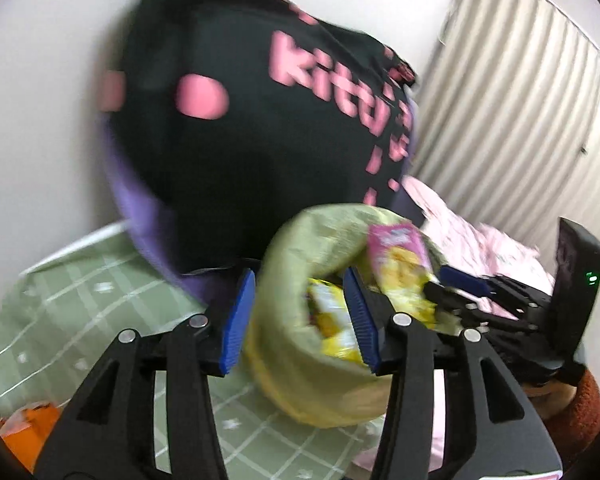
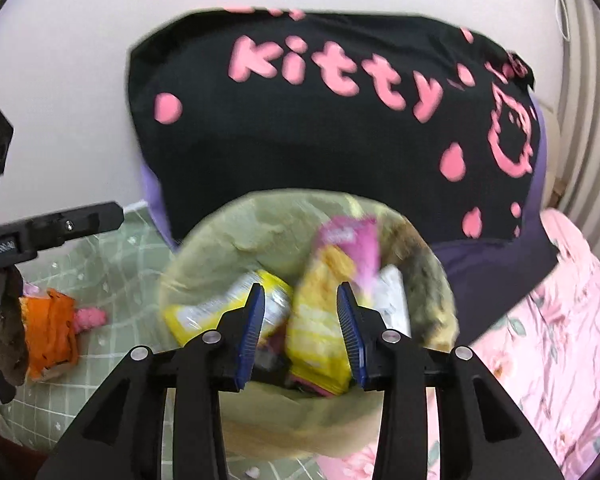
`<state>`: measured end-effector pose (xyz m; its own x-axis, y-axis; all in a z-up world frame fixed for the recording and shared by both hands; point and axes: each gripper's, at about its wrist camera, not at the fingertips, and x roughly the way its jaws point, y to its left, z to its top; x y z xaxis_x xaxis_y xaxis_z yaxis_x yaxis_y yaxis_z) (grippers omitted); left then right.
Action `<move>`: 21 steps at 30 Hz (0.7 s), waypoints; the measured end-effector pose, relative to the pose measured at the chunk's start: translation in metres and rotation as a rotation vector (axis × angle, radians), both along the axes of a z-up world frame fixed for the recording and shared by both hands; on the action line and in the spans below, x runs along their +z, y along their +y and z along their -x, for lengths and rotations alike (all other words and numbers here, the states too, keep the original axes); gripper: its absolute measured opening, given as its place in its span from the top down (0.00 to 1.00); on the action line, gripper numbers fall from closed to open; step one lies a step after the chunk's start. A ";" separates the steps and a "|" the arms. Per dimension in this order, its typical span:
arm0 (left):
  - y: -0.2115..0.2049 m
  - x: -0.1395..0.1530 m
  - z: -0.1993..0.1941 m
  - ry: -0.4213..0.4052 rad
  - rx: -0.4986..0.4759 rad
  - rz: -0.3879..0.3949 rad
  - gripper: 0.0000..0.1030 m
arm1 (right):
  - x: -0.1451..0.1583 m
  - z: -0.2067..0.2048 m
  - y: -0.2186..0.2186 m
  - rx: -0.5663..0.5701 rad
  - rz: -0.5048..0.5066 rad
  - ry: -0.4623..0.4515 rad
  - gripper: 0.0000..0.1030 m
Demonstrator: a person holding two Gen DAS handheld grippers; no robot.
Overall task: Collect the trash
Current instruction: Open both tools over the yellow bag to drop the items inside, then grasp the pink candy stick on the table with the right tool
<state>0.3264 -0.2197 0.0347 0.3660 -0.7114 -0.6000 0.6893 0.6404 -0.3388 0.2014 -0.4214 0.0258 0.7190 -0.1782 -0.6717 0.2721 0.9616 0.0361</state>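
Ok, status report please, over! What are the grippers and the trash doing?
Left gripper open, astride bag rim. Right gripper open, empty. Wrappers inside yellow bag. Orange wrapper on the bed, uncollected.

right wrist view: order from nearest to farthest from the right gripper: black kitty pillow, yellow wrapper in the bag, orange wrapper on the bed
1. yellow wrapper: between the right gripper fingers, inside the green bag, not pinched.
2. orange wrapper: off to the left on the green checked sheet.
3. black kitty pillow: behind the bag, against the wall.
The last two are fairly close; the pillow looks farther.
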 end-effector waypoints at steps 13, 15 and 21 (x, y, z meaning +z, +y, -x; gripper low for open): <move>0.188 -0.033 0.008 -0.004 0.433 -0.071 0.56 | -0.003 -0.056 0.098 0.337 -0.086 -0.051 0.59; 0.222 -0.039 0.013 -0.012 0.505 -0.093 0.56 | -0.009 -0.064 0.117 0.400 -0.102 -0.032 0.59; 0.309 -0.066 0.020 0.048 0.744 -0.123 0.55 | -0.028 -0.076 0.162 0.529 -0.126 0.028 0.59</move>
<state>0.3063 0.0894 -0.0313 0.6947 -0.2135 -0.6869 0.0463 0.9662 -0.2535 0.2773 -0.2593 -0.0026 0.6706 0.2858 -0.6846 -0.2448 0.9564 0.1594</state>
